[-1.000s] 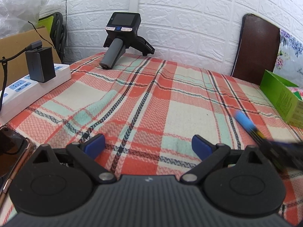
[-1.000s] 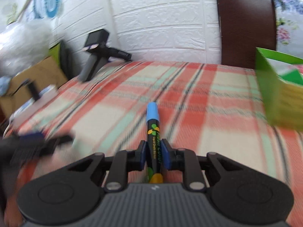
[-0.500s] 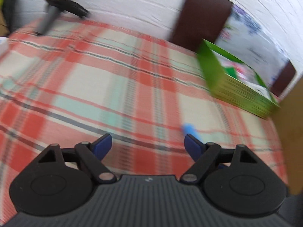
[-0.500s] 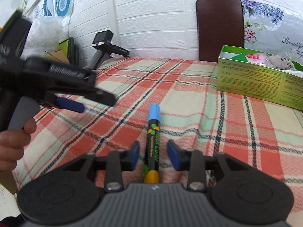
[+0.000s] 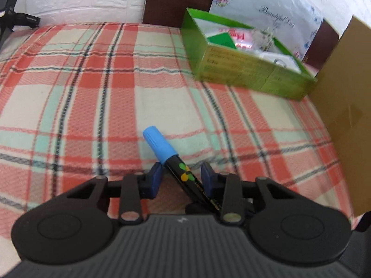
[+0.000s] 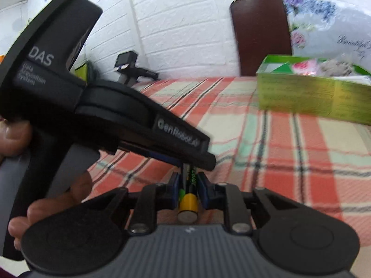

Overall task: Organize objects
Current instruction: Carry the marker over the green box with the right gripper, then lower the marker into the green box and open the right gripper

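A black marker with a blue cap (image 5: 162, 148) and a yellow tail end (image 6: 188, 202) is held above the plaid cloth (image 5: 92, 92). My right gripper (image 6: 189, 183) is shut on its barrel near the tail. My left gripper (image 5: 180, 177) comes in from the left, and its jaws are closing around the marker just behind the cap. The marker runs slantwise between the blue pads (image 5: 155, 176), and a gap still shows on the right side. In the right wrist view the left gripper's black housing (image 6: 116, 106) hides the cap, with a person's hand (image 6: 58, 199) on its handle.
An open green box (image 5: 243, 69) with several items inside stands at the back right, also seen in the right wrist view (image 6: 313, 97). A cardboard panel (image 5: 347, 115) rises at the right edge. A dark chair back (image 6: 262, 34) and another handheld device (image 6: 129, 69) stand by the brick wall.
The left gripper swung right across the cloth to the marker and its jaws narrowed around it. The right gripper loosened for a moment, then closed on the marker again.
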{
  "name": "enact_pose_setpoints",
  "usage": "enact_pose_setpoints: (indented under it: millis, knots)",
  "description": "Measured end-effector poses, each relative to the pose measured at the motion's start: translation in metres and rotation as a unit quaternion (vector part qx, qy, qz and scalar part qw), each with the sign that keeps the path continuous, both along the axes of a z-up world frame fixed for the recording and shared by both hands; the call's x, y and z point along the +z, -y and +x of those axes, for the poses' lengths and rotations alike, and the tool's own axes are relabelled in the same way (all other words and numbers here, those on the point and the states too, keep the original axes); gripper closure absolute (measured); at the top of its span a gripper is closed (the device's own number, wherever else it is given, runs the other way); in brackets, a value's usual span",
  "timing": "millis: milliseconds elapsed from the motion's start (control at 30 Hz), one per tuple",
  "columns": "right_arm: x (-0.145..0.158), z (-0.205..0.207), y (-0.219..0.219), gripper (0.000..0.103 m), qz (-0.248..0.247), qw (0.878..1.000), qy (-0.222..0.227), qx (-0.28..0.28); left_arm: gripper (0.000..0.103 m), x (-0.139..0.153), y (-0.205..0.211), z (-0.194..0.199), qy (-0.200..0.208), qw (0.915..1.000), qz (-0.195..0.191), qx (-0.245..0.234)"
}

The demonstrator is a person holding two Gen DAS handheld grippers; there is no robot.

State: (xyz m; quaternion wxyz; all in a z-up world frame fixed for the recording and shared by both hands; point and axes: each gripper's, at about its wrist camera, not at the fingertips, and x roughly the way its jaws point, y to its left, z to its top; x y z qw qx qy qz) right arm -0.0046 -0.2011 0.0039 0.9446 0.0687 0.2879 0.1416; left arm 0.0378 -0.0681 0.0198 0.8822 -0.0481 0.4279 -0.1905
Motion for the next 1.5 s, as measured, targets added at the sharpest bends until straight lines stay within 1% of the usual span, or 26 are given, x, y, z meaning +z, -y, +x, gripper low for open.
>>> enact_pose_setpoints:
  millis: [67,100,200,267,333,533,600,700,767,800,833,867,900,933,967,1033,1100,1200,1300,1333,1367,1433,1500]
  knots:
    - [0.002,-0.001,0.007,0.085,0.010,1.000,0.008,-0.010,0.068,0.006,0.003,0.006,-0.001,0.9998,-0.017,-0.002]
    - [0.005,-0.002,0.008,0.085,0.005,1.000,0.017,-0.015,0.071,0.010,0.006,0.007,0.001,0.9997,-0.023,-0.008]
    - [0.014,-0.001,0.016,0.085,-0.004,0.998,0.048,-0.032,0.073,0.030,0.027,0.011,0.035,0.9991,-0.007,-0.022]
    - [0.025,0.003,0.026,0.085,-0.006,0.996,0.072,-0.051,0.073,0.046,0.041,0.019,0.055,0.9978,-0.009,-0.037]
    - [0.036,0.011,0.039,0.085,-0.006,0.993,0.093,-0.068,0.075,0.061,0.055,0.032,0.066,0.9963,-0.019,-0.051]
    - [0.067,0.052,0.083,0.085,-0.035,0.979,0.154,-0.127,0.075,0.095,0.113,0.079,0.111,0.9892,-0.026,-0.092]
    - [0.072,0.072,0.101,0.085,-0.040,0.975,0.165,-0.147,0.075,0.100,0.133,0.098,0.117,0.9873,-0.028,-0.103]
    - [0.070,0.099,0.126,0.085,-0.050,0.968,0.173,-0.177,0.075,0.101,0.162,0.125,0.123,0.9850,-0.026,-0.119]
    - [0.065,0.120,0.145,0.085,-0.050,0.964,0.169,-0.199,0.072,0.096,0.176,0.143,0.128,0.9839,-0.019,-0.124]
    - [0.060,0.132,0.153,0.084,-0.055,0.962,0.163,-0.212,0.059,0.091,0.183,0.152,0.130,0.9843,-0.005,-0.119]
    - [0.054,0.145,0.161,0.081,-0.062,0.961,0.152,-0.221,0.050,0.086,0.187,0.158,0.133,0.9853,0.014,-0.106]
    - [0.047,0.155,0.168,0.079,-0.064,0.961,0.140,-0.229,0.050,0.080,0.190,0.165,0.134,0.9861,0.031,-0.093]
    - [0.041,0.160,0.175,0.075,-0.058,0.961,0.133,-0.237,0.050,0.073,0.190,0.170,0.129,0.9871,0.037,-0.086]
    - [0.036,0.161,0.180,0.070,-0.046,0.960,0.132,-0.242,0.050,0.068,0.186,0.173,0.122,0.9883,0.034,-0.084]
    - [0.031,0.159,0.184,0.068,-0.036,0.959,0.137,-0.246,0.050,0.063,0.182,0.175,0.118,0.9891,0.033,-0.081]
    - [0.021,0.154,0.187,0.061,-0.027,0.955,0.149,-0.257,0.049,0.057,0.178,0.175,0.122,0.9889,0.042,-0.075]
    - [0.015,0.155,0.189,0.061,-0.022,0.957,0.145,-0.249,0.049,0.054,0.173,0.173,0.127,0.9887,0.047,-0.064]
    - [0.018,0.151,0.188,0.060,-0.017,0.958,0.151,-0.242,0.049,0.055,0.164,0.166,0.129,0.9896,0.041,-0.050]
    - [0.026,0.145,0.185,0.060,-0.019,0.956,0.162,-0.244,0.042,0.062,0.155,0.151,0.142,0.9881,0.047,-0.036]
    - [0.030,0.144,0.182,0.060,-0.018,0.956,0.164,-0.243,0.042,0.065,0.151,0.146,0.146,0.9875,0.049,-0.034]
    - [0.032,0.139,0.181,0.059,-0.015,0.956,0.166,-0.243,0.042,0.068,0.146,0.139,0.148,0.9872,0.047,-0.034]
    - [0.036,0.126,0.182,0.055,-0.009,0.955,0.167,-0.245,0.042,0.073,0.135,0.125,0.152,0.9870,0.043,-0.032]
    - [0.038,0.105,0.181,0.053,0.000,0.955,0.164,-0.248,0.039,0.075,0.121,0.107,0.156,0.9867,0.039,-0.025]
